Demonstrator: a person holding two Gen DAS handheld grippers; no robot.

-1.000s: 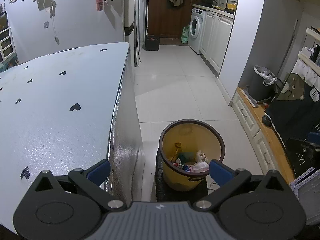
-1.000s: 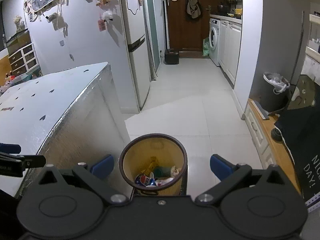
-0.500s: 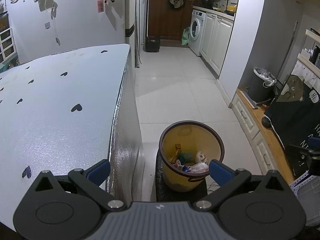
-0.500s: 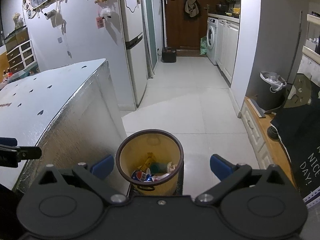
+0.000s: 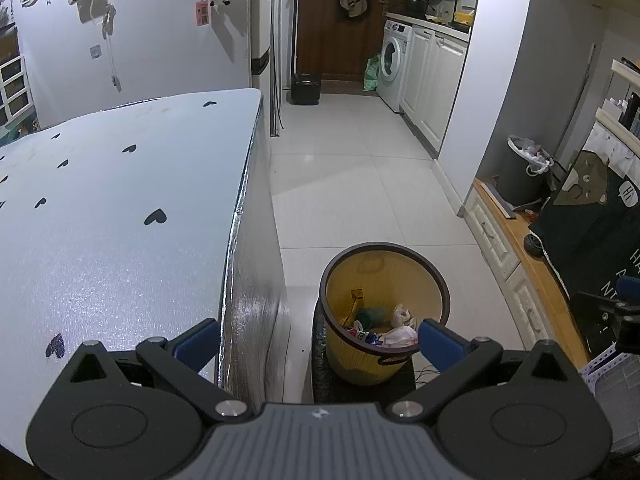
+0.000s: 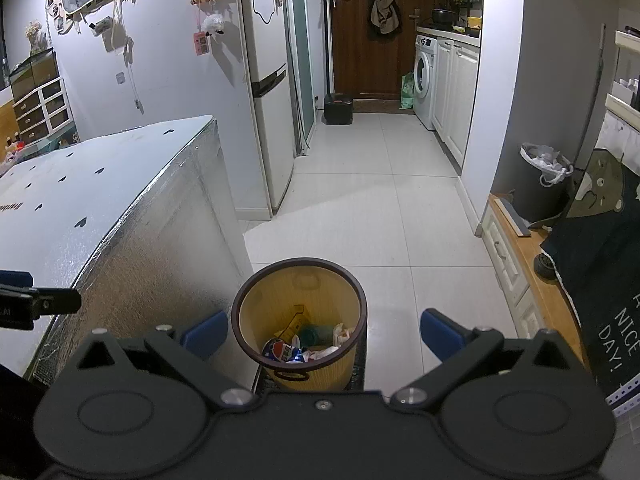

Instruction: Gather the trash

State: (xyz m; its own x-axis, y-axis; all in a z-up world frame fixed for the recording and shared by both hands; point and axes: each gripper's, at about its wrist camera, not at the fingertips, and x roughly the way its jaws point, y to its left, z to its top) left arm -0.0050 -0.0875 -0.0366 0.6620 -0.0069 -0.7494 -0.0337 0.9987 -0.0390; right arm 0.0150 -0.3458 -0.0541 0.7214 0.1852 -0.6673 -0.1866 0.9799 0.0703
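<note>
A yellow waste bin (image 5: 372,356) (image 6: 316,292) with a dark rim stands on the floor beside the table, on a black mat. Inside it lie crumpled wrappers (image 5: 394,334), a blue-and-red packet (image 6: 280,354) and a green item (image 6: 310,334). My left gripper (image 5: 318,340) hovers open above the table's edge and the bin, nothing between its blue-tipped fingers. My right gripper (image 6: 324,334) hangs open straight above the bin, also empty. The left gripper's tip (image 6: 40,304) shows at the left edge of the right wrist view, the right gripper's tip (image 5: 616,308) at the right edge of the left wrist view.
A table (image 5: 100,220) (image 6: 72,196) under a silver cloth with black hearts fills the left. A fridge (image 6: 268,100) stands behind it. To the right are a low wooden cabinet (image 5: 516,248), a dark bear-print cloth (image 6: 600,240) and a grey bin with a white bag (image 6: 546,184). White tiled floor (image 6: 368,216) runs back to a washing machine (image 6: 424,80).
The right gripper has risen and drawn back a little, so the bin sits lower and smaller in its view. The left gripper has barely moved. Both stay open and empty.
</note>
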